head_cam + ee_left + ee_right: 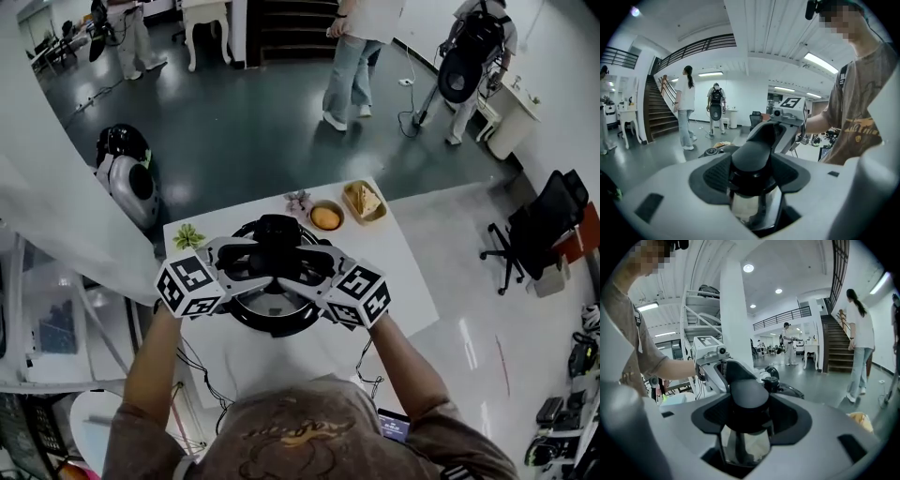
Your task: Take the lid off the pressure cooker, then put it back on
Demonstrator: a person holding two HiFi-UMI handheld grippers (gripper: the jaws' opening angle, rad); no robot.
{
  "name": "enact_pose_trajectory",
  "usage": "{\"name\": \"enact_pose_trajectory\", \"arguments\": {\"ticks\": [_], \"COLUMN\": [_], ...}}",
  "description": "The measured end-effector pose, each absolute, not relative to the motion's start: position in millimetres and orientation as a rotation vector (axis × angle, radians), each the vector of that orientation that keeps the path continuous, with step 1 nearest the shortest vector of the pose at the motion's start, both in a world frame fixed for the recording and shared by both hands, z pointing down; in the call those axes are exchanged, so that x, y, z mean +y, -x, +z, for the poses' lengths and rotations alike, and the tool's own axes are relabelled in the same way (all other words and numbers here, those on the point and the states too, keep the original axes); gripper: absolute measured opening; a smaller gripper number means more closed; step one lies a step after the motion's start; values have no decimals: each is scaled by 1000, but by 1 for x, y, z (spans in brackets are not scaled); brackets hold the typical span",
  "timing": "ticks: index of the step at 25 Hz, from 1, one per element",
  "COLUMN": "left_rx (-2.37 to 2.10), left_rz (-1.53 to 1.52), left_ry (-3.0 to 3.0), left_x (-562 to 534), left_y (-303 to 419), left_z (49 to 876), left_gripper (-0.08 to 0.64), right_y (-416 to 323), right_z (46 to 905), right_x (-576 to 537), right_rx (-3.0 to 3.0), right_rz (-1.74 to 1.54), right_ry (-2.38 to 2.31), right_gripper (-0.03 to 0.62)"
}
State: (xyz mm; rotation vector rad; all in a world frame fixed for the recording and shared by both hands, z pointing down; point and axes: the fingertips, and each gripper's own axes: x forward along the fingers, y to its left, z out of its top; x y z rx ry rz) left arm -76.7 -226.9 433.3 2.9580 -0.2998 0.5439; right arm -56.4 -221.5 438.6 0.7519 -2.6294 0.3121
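On the white table (405, 281), our left gripper (752, 177) pinches the pressure cooker's (272, 326) black left handle (755, 152), the lid (274, 298) sits on it, and our right gripper (747, 419) pinches the black right handle (749, 392)

I'm counting my table (412, 291).
I'm holding one left gripper (752, 176), one right gripper (747, 418), one pressure cooker (272, 323); one bowl (326, 217) and one basket (364, 202) are sitting at one o'clock.
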Motion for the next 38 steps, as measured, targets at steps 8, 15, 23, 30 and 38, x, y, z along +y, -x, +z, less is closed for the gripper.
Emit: {"name": "enact_pose_trajectory", "arguments": {"ticks": [8,15,23,30,38], "left_rx": [-525,-748,-935,-1037,-1204], "left_rz": [524,496,472,464,436], "left_ry": [-2892,-2819,-2750,-2695,-2639], "left_x": [-227,-226,-225,-224,-219], "left_y": [69,73,77,76,80], "left_z": [430,433,432,433,431], "left_gripper": [267,267,267,270,268], "right_y": [48,52,56,55,55], "right_z": [437,439,439,439,437], "right_x": [-225,-227,-230,-230,-229], "right_rx": [-2667,-2686,-2696,-2698,-2706], "right_rz": [280,251,207,199,170], "right_ry": [-547,-323,-158,-78,-123], "right_gripper": [256,256,256,256,262]}}
